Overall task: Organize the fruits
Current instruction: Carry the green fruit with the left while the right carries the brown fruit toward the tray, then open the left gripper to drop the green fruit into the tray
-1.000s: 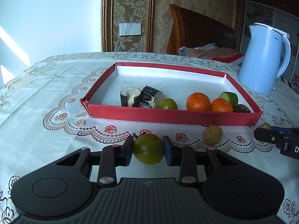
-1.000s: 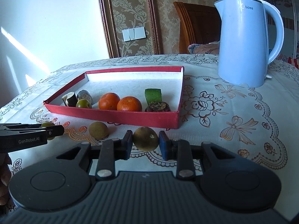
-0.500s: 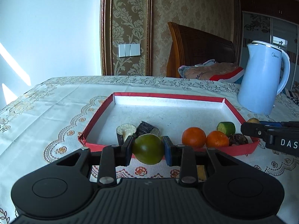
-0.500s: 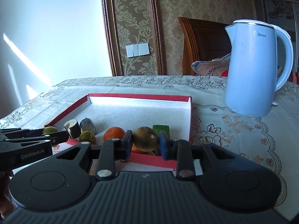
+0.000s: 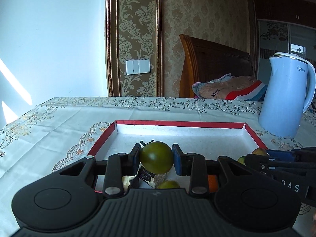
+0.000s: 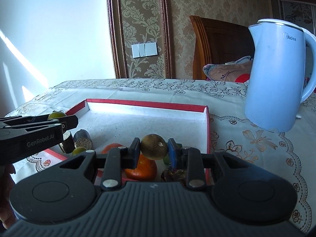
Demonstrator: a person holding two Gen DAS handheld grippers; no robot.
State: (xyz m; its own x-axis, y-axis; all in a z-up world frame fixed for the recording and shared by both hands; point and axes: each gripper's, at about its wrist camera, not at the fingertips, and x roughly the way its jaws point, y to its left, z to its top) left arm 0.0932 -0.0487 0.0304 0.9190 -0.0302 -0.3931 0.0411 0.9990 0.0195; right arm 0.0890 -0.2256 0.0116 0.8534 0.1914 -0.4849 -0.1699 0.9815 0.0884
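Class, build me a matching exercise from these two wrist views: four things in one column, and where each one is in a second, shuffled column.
1. green fruit
2. brown fruit
3. orange
4. kettle

a. lying in the red tray
b. clamped in the right gripper
c. standing on the tablecloth, outside the tray
d. clamped in the left gripper

Pairs: 1-d, 2-b, 3-a, 4-c

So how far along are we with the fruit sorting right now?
Mostly done, it seems. Already in the red tray: an orange, a small green fruit and dark cut pieces. In hand: the left gripper holds a green fruit and the right gripper a brown fruit, both above the tray. Left: release both.
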